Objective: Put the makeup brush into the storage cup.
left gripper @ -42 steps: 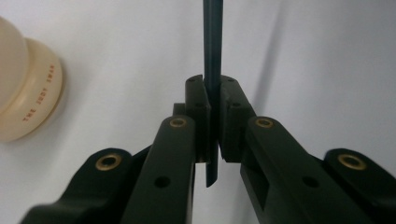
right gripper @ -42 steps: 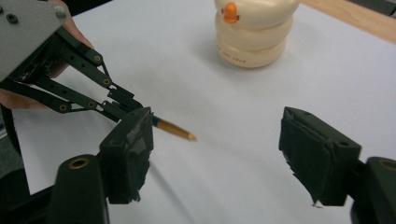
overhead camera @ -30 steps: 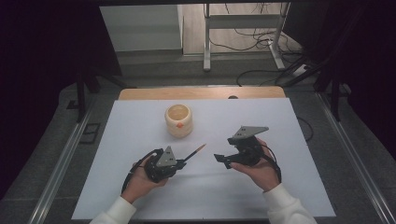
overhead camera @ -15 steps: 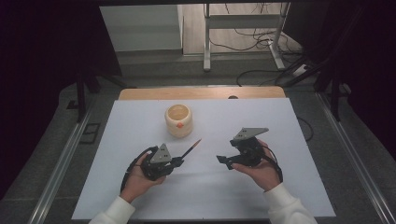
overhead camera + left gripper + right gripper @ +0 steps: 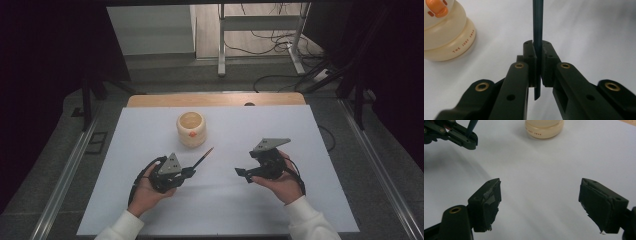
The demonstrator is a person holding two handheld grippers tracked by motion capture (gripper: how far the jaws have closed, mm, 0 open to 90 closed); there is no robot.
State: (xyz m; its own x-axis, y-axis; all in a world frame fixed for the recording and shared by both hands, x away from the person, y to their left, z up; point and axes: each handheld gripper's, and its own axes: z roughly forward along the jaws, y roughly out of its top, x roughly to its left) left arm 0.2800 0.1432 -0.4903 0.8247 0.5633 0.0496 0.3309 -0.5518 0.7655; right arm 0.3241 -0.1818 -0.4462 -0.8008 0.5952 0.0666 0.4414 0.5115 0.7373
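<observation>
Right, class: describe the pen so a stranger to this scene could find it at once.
Start at the white table, then find the cream pot near its far edge. Just in front of it, the left tool is shut on the pen: a thin dark stick, slanting up towards the pot, unlike the squat round pot.

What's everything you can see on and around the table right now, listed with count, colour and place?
pencil: one, dark, clamped in the left gripper, tip toward the cup
cup: one, cream with an orange mark, far middle of the sheet
sheet: one, white, covering the table
table: one, wooden, edge beyond the sheet
cables: several, dark, floor behind the table
left gripper: one, black, shut on the pencil
right gripper: one, black, open above the sheet
hands: two, white sleeves, near edge
</observation>
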